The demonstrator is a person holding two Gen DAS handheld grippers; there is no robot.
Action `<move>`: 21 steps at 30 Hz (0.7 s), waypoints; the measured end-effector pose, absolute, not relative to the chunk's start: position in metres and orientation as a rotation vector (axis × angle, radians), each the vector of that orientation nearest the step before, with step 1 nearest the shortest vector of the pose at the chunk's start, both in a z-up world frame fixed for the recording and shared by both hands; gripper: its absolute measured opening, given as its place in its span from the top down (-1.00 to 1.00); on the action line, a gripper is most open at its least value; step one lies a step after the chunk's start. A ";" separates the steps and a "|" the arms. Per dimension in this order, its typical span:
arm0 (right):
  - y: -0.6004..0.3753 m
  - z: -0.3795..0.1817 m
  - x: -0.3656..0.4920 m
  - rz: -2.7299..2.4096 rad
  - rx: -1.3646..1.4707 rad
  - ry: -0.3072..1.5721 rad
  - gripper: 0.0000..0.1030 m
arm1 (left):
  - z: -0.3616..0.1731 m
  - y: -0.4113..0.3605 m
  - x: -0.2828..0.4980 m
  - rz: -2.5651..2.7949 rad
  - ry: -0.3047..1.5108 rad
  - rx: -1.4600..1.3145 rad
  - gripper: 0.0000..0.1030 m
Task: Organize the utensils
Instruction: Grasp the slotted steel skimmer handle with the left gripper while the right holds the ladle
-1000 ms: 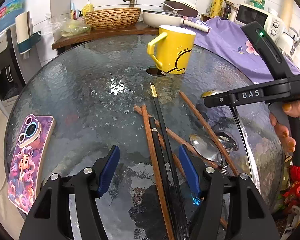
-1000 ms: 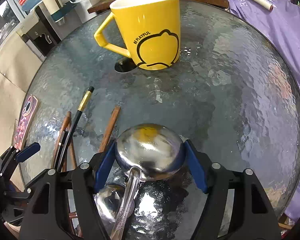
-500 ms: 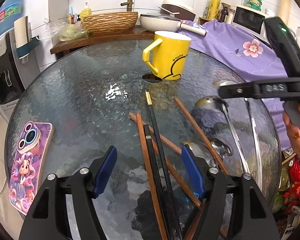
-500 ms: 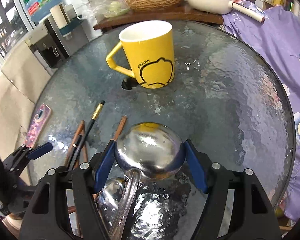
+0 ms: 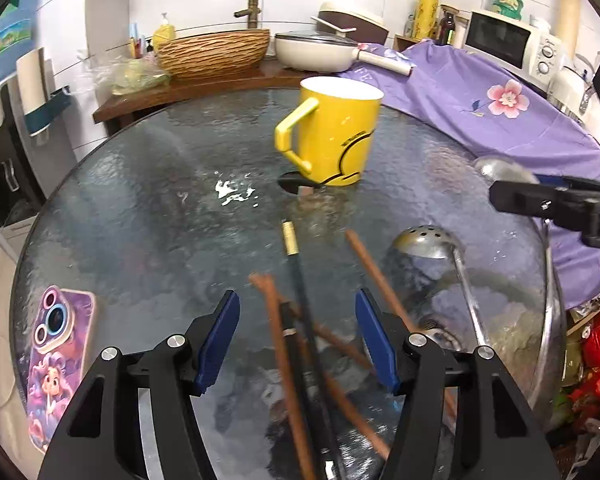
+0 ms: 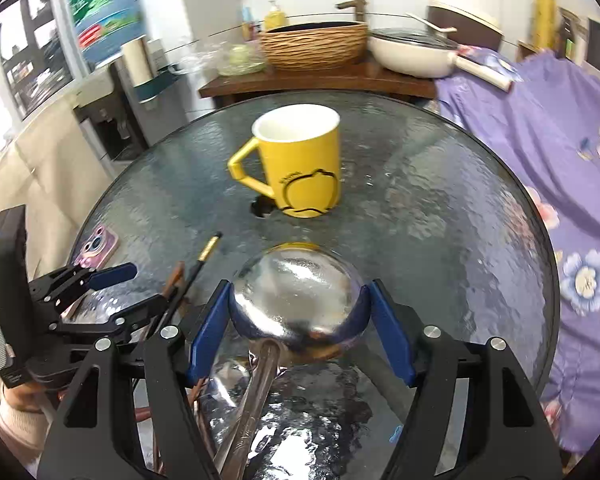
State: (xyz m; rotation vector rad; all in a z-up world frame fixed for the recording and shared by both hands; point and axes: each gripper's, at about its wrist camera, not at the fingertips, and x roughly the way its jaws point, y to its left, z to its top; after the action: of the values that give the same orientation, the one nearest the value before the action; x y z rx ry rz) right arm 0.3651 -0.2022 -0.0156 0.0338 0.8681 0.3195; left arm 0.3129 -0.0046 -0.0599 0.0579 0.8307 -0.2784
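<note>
Between my right jaws: ladle (image 6: 296,292) bowl clamped, handle cut off below.
Left gripper (image 5: 296,338): jaws closing over blurred chopsticks (image 5: 300,320), pads not touching.

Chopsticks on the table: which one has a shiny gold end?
The black chopstick running up the middle of the pile. Its far end, pointing toward the yellow mug, has a gold cap. The brown wooden chopsticks beside it are plain.
</note>
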 end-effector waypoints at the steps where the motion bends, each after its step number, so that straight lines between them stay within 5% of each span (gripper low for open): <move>1: -0.206 -0.017 0.364 0.318 0.048 0.869 -0.33 | -0.058 -0.008 0.311 -0.284 0.824 0.065 -0.13; 9: -0.232 -0.018 0.365 0.262 0.068 0.882 -0.34 | -0.051 -0.049 0.306 -0.467 0.862 0.019 -0.10; 21: -0.237 -0.025 0.361 0.232 0.037 0.875 -0.34 | -0.066 -0.101 0.319 -0.480 0.897 0.079 0.26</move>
State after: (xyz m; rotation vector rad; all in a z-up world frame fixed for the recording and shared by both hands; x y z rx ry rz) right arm 0.3609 -0.2371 -0.0249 0.0368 0.8746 0.2317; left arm 0.3191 -0.1014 -0.0662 0.0786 0.8967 -0.4796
